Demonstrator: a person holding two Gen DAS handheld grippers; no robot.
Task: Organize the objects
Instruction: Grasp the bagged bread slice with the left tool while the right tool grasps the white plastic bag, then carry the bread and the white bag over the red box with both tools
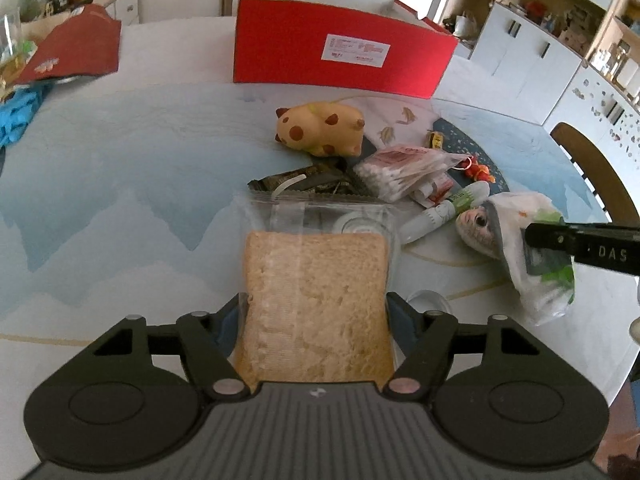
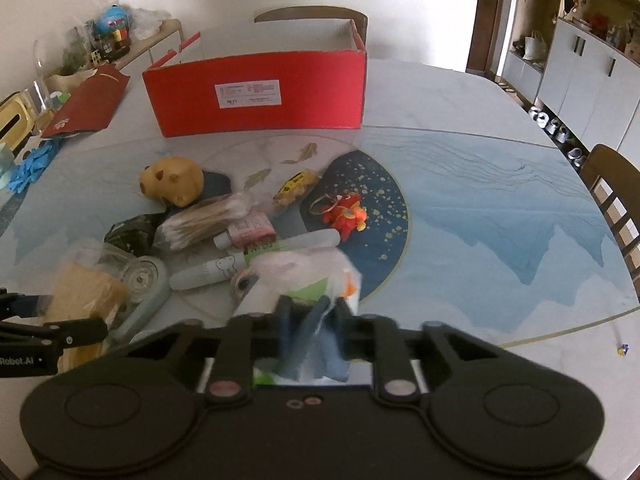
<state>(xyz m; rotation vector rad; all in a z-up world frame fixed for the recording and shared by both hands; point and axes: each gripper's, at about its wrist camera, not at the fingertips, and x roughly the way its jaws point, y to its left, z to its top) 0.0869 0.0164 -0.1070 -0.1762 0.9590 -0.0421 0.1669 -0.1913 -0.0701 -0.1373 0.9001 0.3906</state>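
My left gripper (image 1: 314,312) is clamped on a bagged slice of tan bread (image 1: 316,304) above the tabletop (image 1: 120,184); my right gripper (image 2: 310,320) pinches a white plastic bag (image 2: 304,272) near the open red cardboard box (image 2: 260,94).

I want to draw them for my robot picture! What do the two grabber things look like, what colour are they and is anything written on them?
Both are matte black plastic. The left gripper has two round discs, a ribbed grey middle panel, silver rivets and bluish pads. The right gripper looks alike, its fingers blue-padded. White lettering marks their sides: "DAS" on the right one, "Robot.AI" on the left. No cables or sleeves show.
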